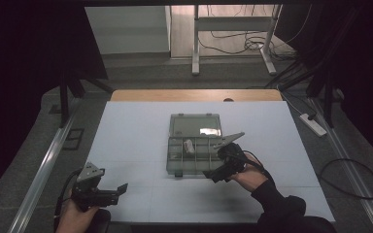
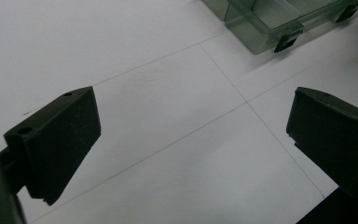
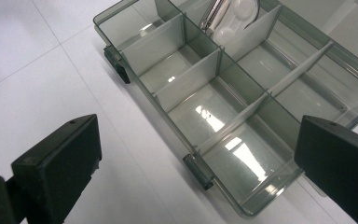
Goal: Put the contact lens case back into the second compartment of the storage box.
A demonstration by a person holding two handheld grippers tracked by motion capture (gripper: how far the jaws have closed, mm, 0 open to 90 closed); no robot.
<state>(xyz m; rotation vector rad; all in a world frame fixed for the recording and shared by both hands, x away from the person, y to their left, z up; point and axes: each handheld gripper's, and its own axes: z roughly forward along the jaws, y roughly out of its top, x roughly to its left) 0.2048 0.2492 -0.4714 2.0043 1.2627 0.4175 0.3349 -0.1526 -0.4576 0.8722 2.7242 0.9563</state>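
A clear smoky plastic compartment box point(image 1: 194, 155) lies open in the middle of the white table, its lid point(image 1: 195, 125) folded back flat. A small white item point(image 1: 189, 144) rests in one back compartment point(image 3: 233, 18); the other compartments look bare. My right gripper point(image 1: 213, 174) hovers at the box's front right corner, open, with the box's point(image 3: 223, 93) front wall between its jaws but not touched point(image 3: 200, 135). My left gripper point(image 1: 119, 190) is held low at the front left, open over bare table point(image 2: 193, 114), with the box corner point(image 2: 270, 23) well ahead of it.
Two black latches point(image 3: 199, 171) sit on the box's front wall. The white mat point(image 1: 141, 136) covers the table, with a wooden edge point(image 1: 194, 94) at the back. A power strip point(image 1: 313, 124) and cables lie on the floor at the right, and a metal rail point(image 1: 43, 165) runs along the left.
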